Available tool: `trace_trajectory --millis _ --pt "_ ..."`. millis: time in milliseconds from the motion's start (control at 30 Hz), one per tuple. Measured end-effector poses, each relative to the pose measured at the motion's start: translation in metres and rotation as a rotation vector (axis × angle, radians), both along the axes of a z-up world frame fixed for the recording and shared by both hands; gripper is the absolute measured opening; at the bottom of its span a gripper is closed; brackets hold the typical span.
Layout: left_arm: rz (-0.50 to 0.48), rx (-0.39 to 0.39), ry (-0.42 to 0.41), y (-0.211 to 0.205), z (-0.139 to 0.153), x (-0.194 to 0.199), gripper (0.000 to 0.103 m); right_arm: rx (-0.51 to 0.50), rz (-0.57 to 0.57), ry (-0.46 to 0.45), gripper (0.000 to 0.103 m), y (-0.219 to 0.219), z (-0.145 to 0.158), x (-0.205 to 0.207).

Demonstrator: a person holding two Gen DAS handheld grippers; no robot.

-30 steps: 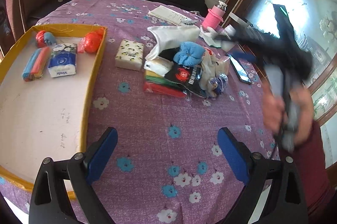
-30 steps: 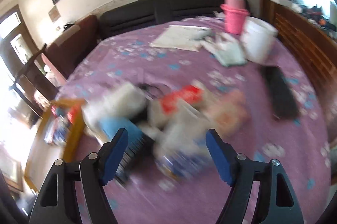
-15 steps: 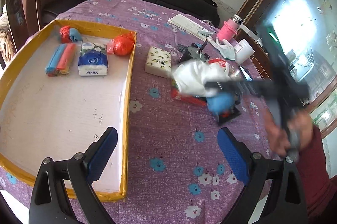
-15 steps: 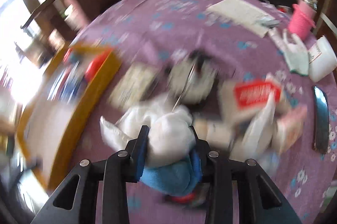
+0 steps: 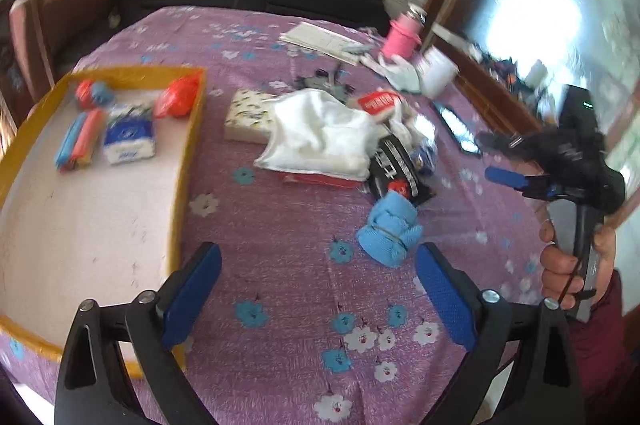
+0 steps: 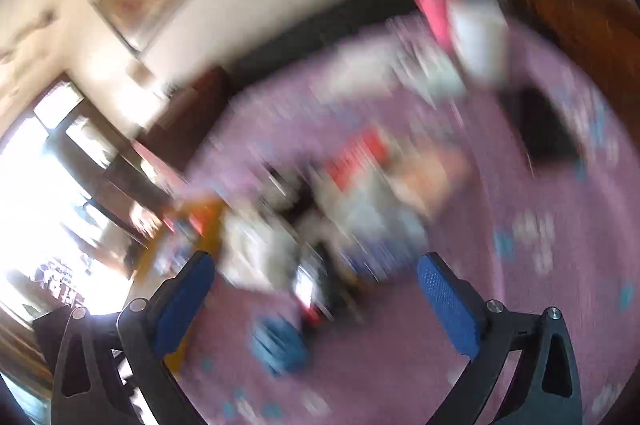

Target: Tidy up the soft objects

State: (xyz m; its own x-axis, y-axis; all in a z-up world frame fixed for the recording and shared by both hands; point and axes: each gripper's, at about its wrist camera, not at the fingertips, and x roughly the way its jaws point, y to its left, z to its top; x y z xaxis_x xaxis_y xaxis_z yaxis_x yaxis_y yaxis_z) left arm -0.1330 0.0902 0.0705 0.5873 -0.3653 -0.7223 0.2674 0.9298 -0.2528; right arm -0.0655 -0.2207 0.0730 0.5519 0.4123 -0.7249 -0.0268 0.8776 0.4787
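Showing sharp detail in the left wrist view only; right wrist view badly blurred. Left gripper (image 5: pixel 316 289) spread wide, empty. Right gripper (image 6: pixel 316 299) likewise wide apart, holding nothing. Blue rolled cloth (image 5: pixel 390 231) lying on purple floral tablecloth (image 5: pixel 280 225), just ahead of left fingertips, nearer the right-side one, untouched.

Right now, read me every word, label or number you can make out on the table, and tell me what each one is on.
None reads clearly.
Blue tissue pack in the yellow tray: white brand lettering, too blurred.
Red label in the pile: white characters, illegible.
Black packet: white print and a red logo, illegible.
Papers at the far edge: too small.
Right wrist view: fully motion-blurred.
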Motion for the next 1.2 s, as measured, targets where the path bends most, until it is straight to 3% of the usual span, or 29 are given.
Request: trace_trajectory --millis 100,200,333,600,700,833,1033,1200 --pt "-0.055 0.088 -0.008 -0.029 -0.007 0.004 0.098 -0.122 -0.077 -0.001 0.100 -0.010 -0.015 -0.010" --pt "-0.108 0.126 0.021 -0.056 -0.015 0.015 0.098 -0.160 -0.127 -0.028 0.100 -0.018 -0.007 -0.018" --pt "-0.148 0.160 -0.001 -0.089 -0.020 0.032 0.098 -0.222 -0.122 -0.032 0.100 -0.026 -0.003 -0.018" --pt "-0.170 0.251 0.020 -0.119 -0.043 0.050 0.096 -0.177 -0.122 0.044 0.100 -0.042 -0.022 -0.022" --pt "-0.182 0.211 0.089 -0.112 -0.050 0.053 0.036 -0.175 -0.120 0.034 0.100 -0.037 -0.019 -0.018" --pt "-0.146 0.107 0.089 -0.080 -0.038 0.042 0.035 -0.192 -0.074 -0.002 0.100 -0.015 -0.007 -0.009" --pt "-0.065 -0.042 0.073 -0.016 -0.011 0.020 0.037 -0.246 0.077 -0.075 0.100 0.055 0.010 0.009" --pt "0.032 -0.092 0.068 0.035 -0.003 0.008 0.037 -0.399 0.229 -0.164 0.098 0.134 0.015 0.026"
